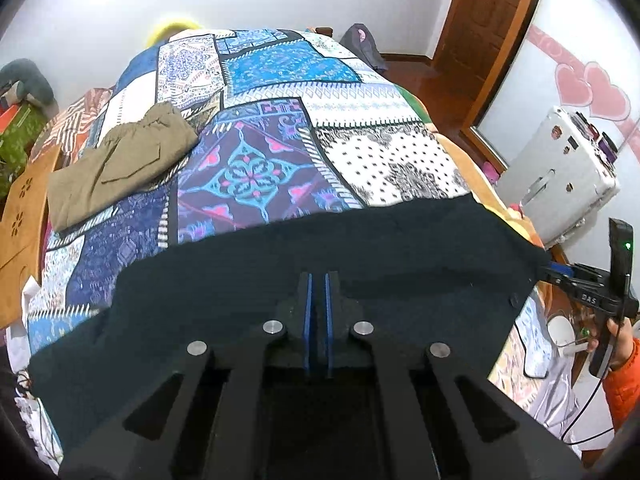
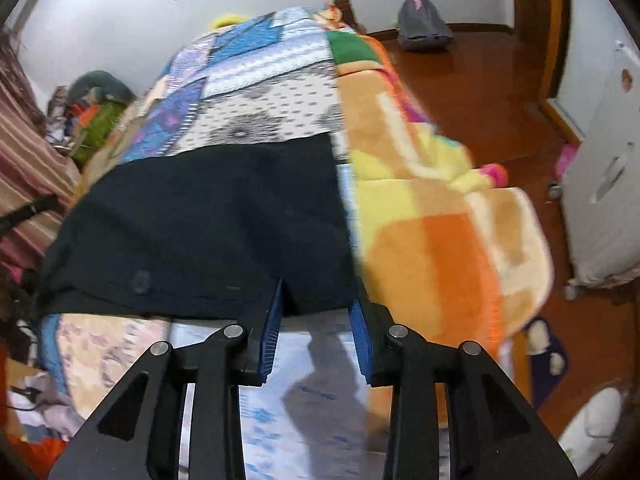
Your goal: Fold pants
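My left gripper point(image 1: 318, 280) has its blue pads point(image 1: 307, 312) drawn nearly together, only a thin slit between them. Dark cloth lies around and under the fingers; whether any of it is pinched in that slit I cannot tell.

My right gripper point(image 2: 320, 300) stands with its jaws wide apart. Its fingertips sit at the near hem of the black pants point(image 2: 200, 232), one on each side of a short section of that hem. The pads are not pressed on the cloth. The right wrist view is motion-blurred, so finer contact is not readable.

In the left wrist view the right gripper point(image 1: 560, 274) appears at the far right edge, its blue tip at the corner of the black pants point(image 1: 320, 248), with my hand point(image 1: 616, 340) in an orange sleeve behind it.

The black pants lie spread flat across the near end of the bed, covering the near part of a patchwork quilt point(image 1: 272, 120). A dark button point(image 2: 140, 280) shows near the hem.

Farther up the quilt, to the left and well apart from the black pants, rests a folded olive garment point(image 1: 124, 164).

An orange and yellow blanket point(image 2: 440, 220) hangs off the right side of the bed. Beyond it are a wooden floor point(image 2: 480, 80), a white case point(image 1: 560, 176) and a wooden door frame point(image 1: 480, 20).
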`<control>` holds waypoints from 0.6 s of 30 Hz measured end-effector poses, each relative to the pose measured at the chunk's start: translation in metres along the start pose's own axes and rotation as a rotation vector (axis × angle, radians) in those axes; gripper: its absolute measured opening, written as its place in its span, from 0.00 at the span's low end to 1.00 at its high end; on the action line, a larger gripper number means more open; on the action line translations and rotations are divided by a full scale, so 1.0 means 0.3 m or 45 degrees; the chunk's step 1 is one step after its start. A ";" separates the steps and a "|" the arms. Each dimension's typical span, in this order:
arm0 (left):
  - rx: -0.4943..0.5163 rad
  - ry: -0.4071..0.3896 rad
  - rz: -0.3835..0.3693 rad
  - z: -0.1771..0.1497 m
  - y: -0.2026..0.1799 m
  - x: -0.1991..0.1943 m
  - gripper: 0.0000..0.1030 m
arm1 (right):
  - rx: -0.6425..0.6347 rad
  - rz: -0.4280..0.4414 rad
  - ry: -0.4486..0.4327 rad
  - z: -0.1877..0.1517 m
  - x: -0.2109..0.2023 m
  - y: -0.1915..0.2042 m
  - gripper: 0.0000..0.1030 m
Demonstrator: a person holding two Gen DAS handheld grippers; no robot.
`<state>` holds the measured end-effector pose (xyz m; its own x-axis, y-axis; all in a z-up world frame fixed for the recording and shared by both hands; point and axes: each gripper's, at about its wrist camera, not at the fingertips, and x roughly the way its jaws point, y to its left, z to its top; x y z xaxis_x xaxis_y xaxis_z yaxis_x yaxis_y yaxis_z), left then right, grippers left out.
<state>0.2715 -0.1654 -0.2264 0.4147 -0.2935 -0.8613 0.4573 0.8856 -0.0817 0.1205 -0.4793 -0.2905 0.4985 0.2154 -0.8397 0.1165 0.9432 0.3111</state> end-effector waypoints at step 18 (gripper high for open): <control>0.133 0.145 0.055 0.153 0.007 0.312 0.53 | -0.129 0.010 -0.079 0.289 0.147 0.022 0.32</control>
<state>0.3473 -0.2074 -0.2843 0.3461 -0.2081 -0.9148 0.5225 0.8526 0.0038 0.2175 -0.4855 -0.2868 0.5514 0.2095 -0.8075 0.0264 0.9631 0.2679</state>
